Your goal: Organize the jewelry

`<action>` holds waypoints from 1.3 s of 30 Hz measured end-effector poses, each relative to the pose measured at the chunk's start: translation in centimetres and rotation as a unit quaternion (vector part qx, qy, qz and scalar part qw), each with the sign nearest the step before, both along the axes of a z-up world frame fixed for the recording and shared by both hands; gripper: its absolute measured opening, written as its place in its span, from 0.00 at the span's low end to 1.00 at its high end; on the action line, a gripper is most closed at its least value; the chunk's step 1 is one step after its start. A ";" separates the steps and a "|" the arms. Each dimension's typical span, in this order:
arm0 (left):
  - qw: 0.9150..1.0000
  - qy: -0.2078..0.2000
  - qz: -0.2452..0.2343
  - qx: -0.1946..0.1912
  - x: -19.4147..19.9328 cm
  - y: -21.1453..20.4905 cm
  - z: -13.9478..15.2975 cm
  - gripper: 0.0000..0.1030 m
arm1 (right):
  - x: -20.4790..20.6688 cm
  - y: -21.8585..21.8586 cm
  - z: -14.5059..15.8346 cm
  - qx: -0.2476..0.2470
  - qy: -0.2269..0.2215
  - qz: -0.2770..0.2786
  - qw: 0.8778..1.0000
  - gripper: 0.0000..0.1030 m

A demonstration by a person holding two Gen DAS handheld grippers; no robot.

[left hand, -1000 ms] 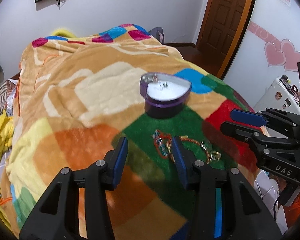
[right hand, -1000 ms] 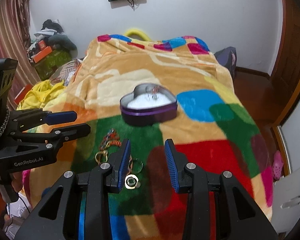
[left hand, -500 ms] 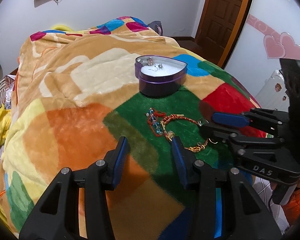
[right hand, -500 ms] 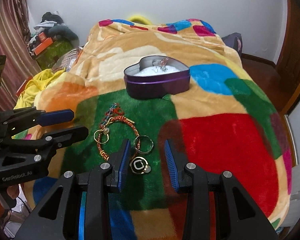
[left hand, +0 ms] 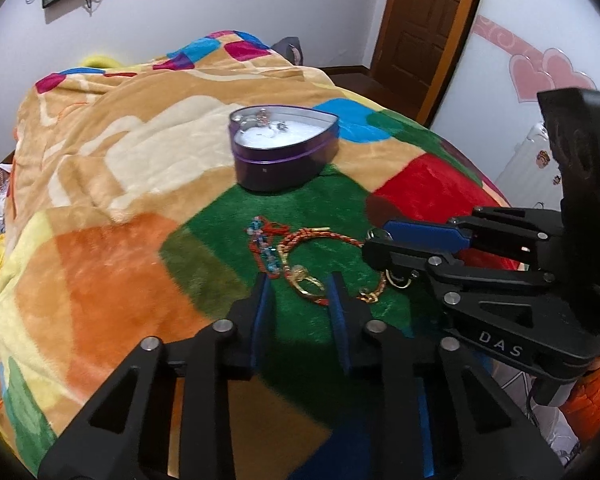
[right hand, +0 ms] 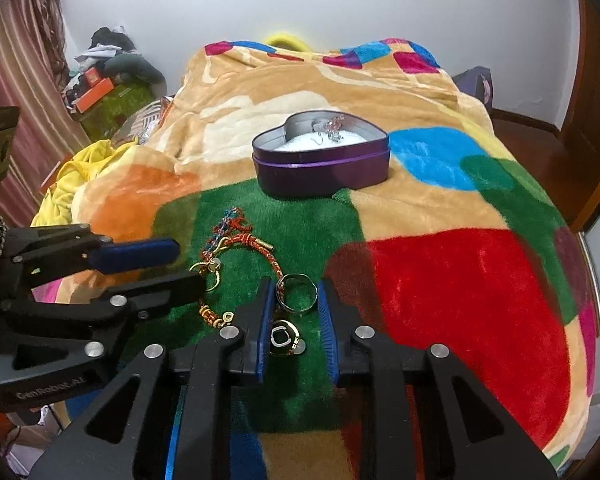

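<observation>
A purple heart-shaped tin (left hand: 286, 152) (right hand: 322, 162), open with white lining and a few small pieces inside, sits on the bed. In front of it on the green patch lie a red braided bracelet (left hand: 300, 238) (right hand: 256, 246), a beaded cord (left hand: 266, 252), a gold ring (left hand: 306, 280) (right hand: 210, 272), a metal ring (right hand: 296, 292) and a round pendant (right hand: 282, 336). My left gripper (left hand: 298, 290) (right hand: 182, 262) is open around the gold ring. My right gripper (right hand: 294, 300) (left hand: 374, 242) is open, with the metal ring between its fingertips.
A patchwork blanket (right hand: 460, 272) covers the bed. Yellow cloth (right hand: 72, 176) and piled clutter (right hand: 108, 80) lie at the left. A wooden door (left hand: 424, 20) stands at the back right, and a white case (left hand: 528, 160) is by the bed's right edge.
Both grippers have moved forward and down toward the jewelry. The left now brackets the gold ring, the right the metal ring. Nothing has been picked up.
</observation>
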State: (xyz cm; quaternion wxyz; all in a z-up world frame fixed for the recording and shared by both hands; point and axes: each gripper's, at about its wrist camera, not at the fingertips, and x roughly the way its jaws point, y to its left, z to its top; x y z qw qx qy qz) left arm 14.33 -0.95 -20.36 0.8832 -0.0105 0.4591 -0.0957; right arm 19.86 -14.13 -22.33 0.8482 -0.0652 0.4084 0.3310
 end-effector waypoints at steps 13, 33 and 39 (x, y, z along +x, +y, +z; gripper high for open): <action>1.000 0.007 0.004 0.009 0.9 -0.6 -1.1 0.17 | 0.5 -1.2 1.0 0.010 -0.010 -0.019 1.000 0.19; 0.999 -0.027 0.018 0.000 -0.3 0.8 1.9 0.17 | 0.1 -1.4 2.7 0.021 -0.029 -0.020 0.999 0.19; 1.000 -0.014 0.026 -0.002 -0.6 1.9 1.3 0.17 | -0.1 -1.2 3.0 0.022 -0.031 -0.018 0.999 0.19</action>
